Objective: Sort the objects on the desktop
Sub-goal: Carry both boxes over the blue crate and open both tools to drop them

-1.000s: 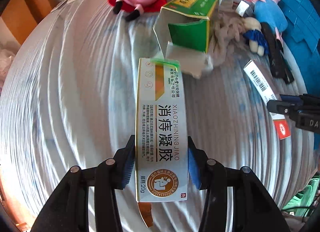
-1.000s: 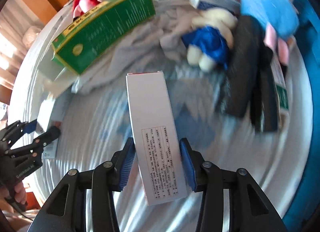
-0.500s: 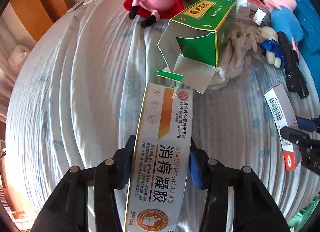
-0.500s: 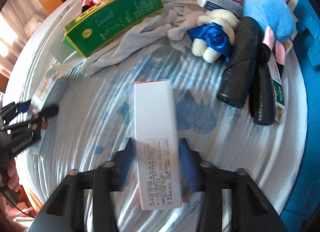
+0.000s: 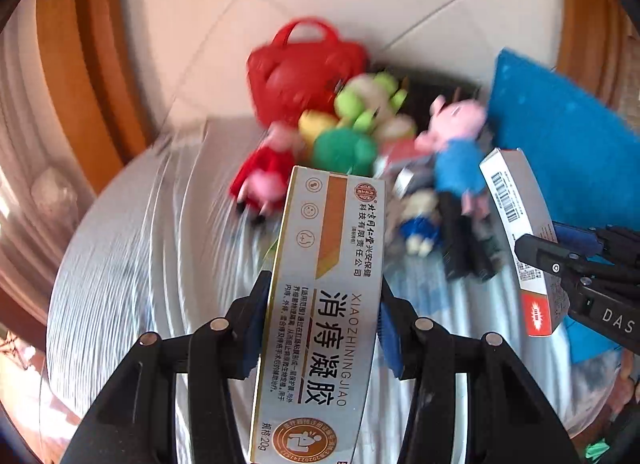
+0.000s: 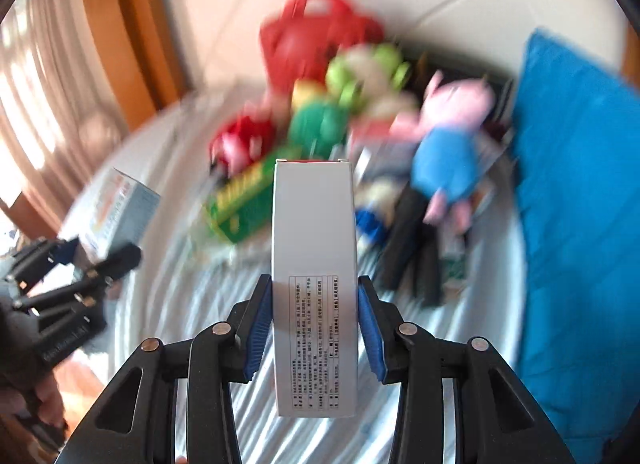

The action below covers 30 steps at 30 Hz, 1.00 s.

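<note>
My left gripper (image 5: 322, 316) is shut on a silver and orange ointment box (image 5: 324, 304) with Chinese print, held up above the striped cloth. My right gripper (image 6: 314, 316) is shut on a plain white medicine box (image 6: 314, 248) with a red end, also lifted. The white box shows at the right of the left wrist view (image 5: 520, 224), and the ointment box at the left of the right wrist view (image 6: 116, 212). Both views are blurred by motion.
A pile lies at the far side of the table: a red bag (image 5: 300, 68), pink pig plush toys (image 5: 456, 144), green plush toys (image 5: 348, 144), a green carton (image 6: 240, 204), black rolled items (image 6: 408, 240). A blue cushion (image 6: 576, 184) stands at the right.
Both grippers have lifted and tilted upward with their boxes, so the far pile, red bag and tiled floor now show. Both boxes stay gripped.
</note>
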Each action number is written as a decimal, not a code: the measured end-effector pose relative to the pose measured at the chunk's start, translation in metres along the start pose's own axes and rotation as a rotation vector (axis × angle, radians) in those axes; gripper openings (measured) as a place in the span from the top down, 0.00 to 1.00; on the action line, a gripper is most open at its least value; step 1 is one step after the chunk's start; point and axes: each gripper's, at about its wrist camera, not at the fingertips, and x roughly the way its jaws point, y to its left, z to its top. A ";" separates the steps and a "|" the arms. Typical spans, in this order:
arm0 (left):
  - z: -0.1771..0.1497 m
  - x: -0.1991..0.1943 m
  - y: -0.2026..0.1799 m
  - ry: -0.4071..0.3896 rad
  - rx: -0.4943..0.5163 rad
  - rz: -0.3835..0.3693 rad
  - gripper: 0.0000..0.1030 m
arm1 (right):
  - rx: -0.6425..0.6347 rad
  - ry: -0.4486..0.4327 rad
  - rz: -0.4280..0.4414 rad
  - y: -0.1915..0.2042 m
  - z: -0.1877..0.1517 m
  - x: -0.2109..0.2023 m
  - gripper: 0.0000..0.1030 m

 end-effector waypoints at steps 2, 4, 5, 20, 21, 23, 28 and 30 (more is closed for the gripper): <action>0.021 -0.017 -0.020 -0.070 0.020 -0.026 0.54 | 0.019 -0.097 -0.027 -0.009 0.010 -0.042 0.61; 0.035 -0.031 -0.035 -0.116 0.033 -0.053 0.54 | 0.038 -0.190 -0.061 -0.019 0.017 -0.085 0.61; 0.041 -0.035 -0.045 -0.136 0.037 -0.078 0.54 | 0.048 -0.229 -0.076 -0.025 0.020 -0.103 0.61; 0.096 -0.104 -0.245 -0.366 0.214 -0.358 0.54 | 0.215 -0.521 -0.423 -0.150 -0.011 -0.273 0.61; 0.092 -0.106 -0.254 -0.367 0.221 -0.367 0.54 | 0.229 -0.520 -0.443 -0.160 -0.015 -0.278 0.61; 0.093 -0.107 -0.282 -0.354 0.242 -0.395 0.54 | 0.254 -0.508 -0.489 -0.181 -0.022 -0.283 0.61; 0.085 -0.116 -0.342 -0.293 0.307 -0.433 0.54 | 0.318 -0.443 -0.567 -0.231 -0.044 -0.286 0.61; 0.082 -0.108 -0.363 -0.247 0.332 -0.445 0.54 | 0.347 -0.401 -0.576 -0.253 -0.057 -0.279 0.61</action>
